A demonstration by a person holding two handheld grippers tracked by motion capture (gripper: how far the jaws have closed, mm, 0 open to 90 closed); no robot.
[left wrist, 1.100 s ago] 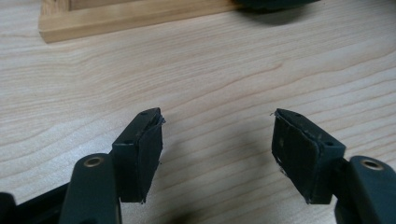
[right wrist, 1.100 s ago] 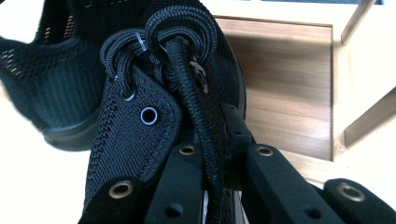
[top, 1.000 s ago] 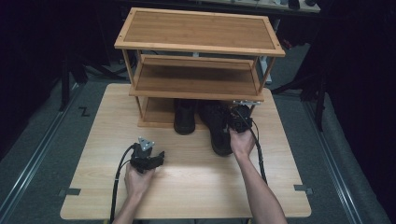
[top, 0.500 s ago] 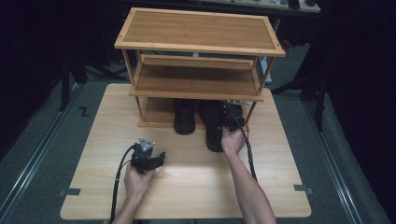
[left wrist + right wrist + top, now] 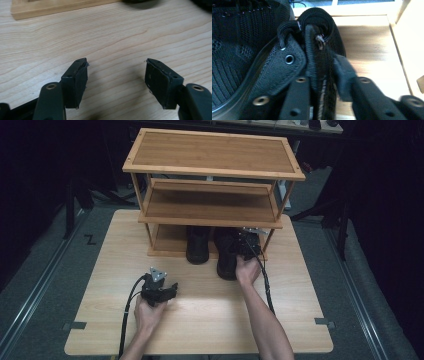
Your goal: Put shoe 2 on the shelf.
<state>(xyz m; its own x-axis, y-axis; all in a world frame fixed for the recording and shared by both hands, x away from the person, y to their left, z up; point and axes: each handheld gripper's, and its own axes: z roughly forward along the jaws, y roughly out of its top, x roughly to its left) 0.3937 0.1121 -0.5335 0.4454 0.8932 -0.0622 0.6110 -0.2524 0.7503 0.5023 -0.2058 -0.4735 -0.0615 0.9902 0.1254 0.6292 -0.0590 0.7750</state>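
High view: pale wooden table (image 5: 200,320) on grey floor, dark room. Right gripper (image 5: 247,244) at the black boot (image 5: 227,255) under the wooden shoe rack (image 5: 210,170) — jaws just opening, boot collar between them. Left gripper (image 5: 159,290) gaped, empty.

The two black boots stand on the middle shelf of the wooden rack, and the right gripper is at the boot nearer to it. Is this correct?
Not quite. The high view shows both black boots on the bottom shelf of the wooden rack, with their toes out over the table; the middle shelf is bare. The right gripper is indeed at the nearer boot.
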